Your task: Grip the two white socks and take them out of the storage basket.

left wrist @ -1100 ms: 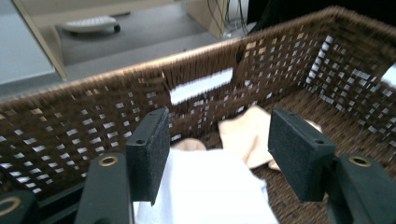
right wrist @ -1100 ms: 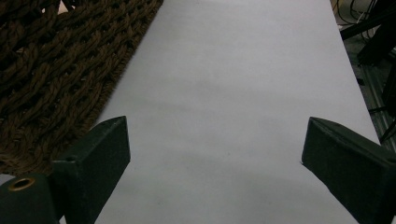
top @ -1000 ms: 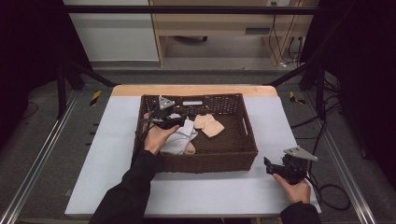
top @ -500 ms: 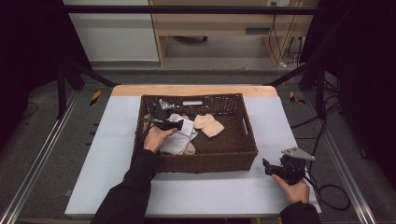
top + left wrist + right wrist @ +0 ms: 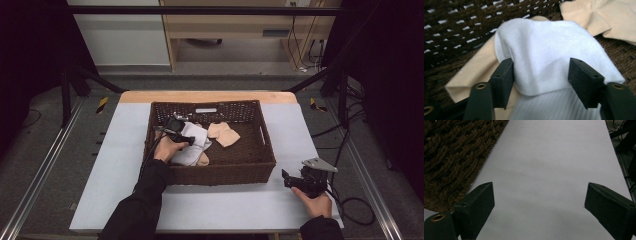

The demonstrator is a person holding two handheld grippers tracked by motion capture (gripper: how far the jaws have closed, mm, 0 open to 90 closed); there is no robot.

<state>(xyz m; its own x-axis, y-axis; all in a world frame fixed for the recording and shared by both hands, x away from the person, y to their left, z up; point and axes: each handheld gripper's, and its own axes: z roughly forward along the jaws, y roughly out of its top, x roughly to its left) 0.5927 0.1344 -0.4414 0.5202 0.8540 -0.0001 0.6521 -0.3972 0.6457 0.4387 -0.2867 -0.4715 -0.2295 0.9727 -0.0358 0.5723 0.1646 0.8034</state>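
- Fingers [image 5: 503, 82] of left gripper [image 5: 540, 82]: part-open, astride white sock [image 5: 549, 57]; near finger touching cloth, far finger at its edge; firm grip cannot be told.
- Fingers [image 5: 477, 207] of right gripper [image 5: 539, 205]: wide apart, empty, over bare table [image 5: 549, 165] beside basket.
- Step, judged: picking the sock. Next calls for closing, then lifting clear of the wall.
- Basket [image 5: 220, 175]: white sock at left, tan socks [image 5: 223, 134] beneath and beside it.

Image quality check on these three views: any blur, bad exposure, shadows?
High view: soft, surroundings very dark, table evenly lit. Left gripper view: white sock bright, nearly textureless, basket weave sharper. Right gripper view: own jaws slightly blurred, faint shadow on the table between them.
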